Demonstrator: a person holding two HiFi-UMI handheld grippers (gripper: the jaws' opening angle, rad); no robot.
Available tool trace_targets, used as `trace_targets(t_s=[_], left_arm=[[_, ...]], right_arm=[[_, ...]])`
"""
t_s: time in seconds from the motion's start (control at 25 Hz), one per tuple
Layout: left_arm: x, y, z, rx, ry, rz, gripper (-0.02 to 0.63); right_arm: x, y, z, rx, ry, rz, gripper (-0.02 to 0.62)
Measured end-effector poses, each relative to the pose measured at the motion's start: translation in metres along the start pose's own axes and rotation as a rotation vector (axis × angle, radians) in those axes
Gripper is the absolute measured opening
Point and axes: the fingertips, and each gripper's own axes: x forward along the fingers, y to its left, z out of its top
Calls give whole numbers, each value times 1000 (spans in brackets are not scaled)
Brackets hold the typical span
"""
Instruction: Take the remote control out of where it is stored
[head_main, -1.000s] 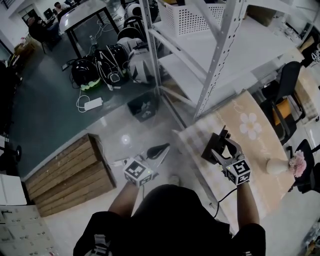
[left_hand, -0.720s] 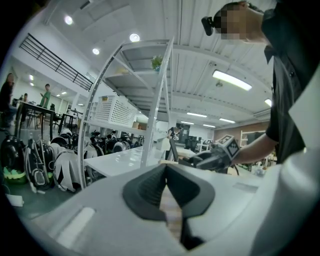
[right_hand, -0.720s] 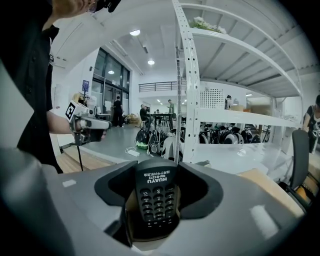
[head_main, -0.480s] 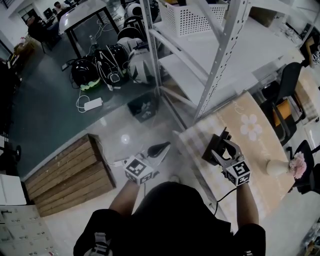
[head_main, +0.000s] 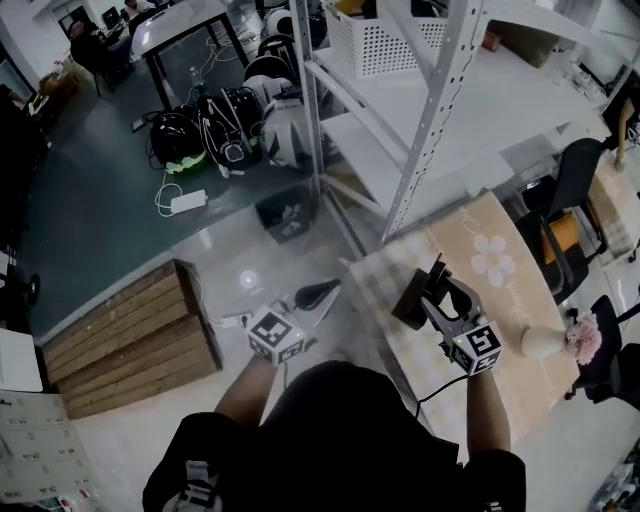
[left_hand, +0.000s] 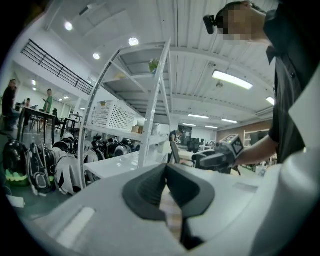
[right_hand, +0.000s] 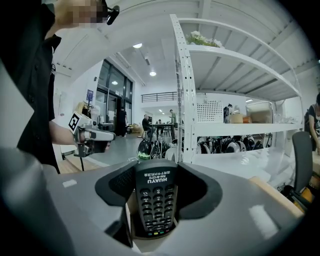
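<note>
Your right tool (right_hand: 157, 175) has just closed on the remote control (right_hand: 156, 202) and grips it; your left tool (left_hand: 166, 172) is closed, empty.

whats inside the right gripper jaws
A black remote control, keypad towards the camera, stands between the pads of the right gripper, whose jaws have just been closing onto its sides. Its back and whatever lies beneath its lower end are covered.

Both forearms reach forward from the body. The left gripper (head_main: 322, 295) points out nearly level, its jaws together with nothing between them. On the right, the right gripper (head_main: 433, 290) tilts slightly down, and its jaws have just been closing onto the remote control (right_hand: 155, 200) clamped between them.
</note>
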Motion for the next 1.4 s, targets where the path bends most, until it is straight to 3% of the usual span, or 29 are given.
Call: trace_targets(t_s=[0.28, 0.52, 0.76, 1.08, 1.4], left_arm=[[11, -44, 11, 2, -17, 11, 2], [23, -91, 8, 7, -11, -40, 2], [34, -119, 8, 30, 3, -86, 2], [73, -169, 2, 35, 23, -209, 3], [113, -219, -4, 33, 47, -335, 2]], right_arm=[[-39, 6, 27, -13, -86, 12, 245], [-82, 15, 47, -3, -188, -4, 245], [-123, 14, 52, -26, -209, -59, 245], [-190, -8, 2, -30, -108, -207, 245], [-250, -29, -62, -114, 145, -383, 245]])
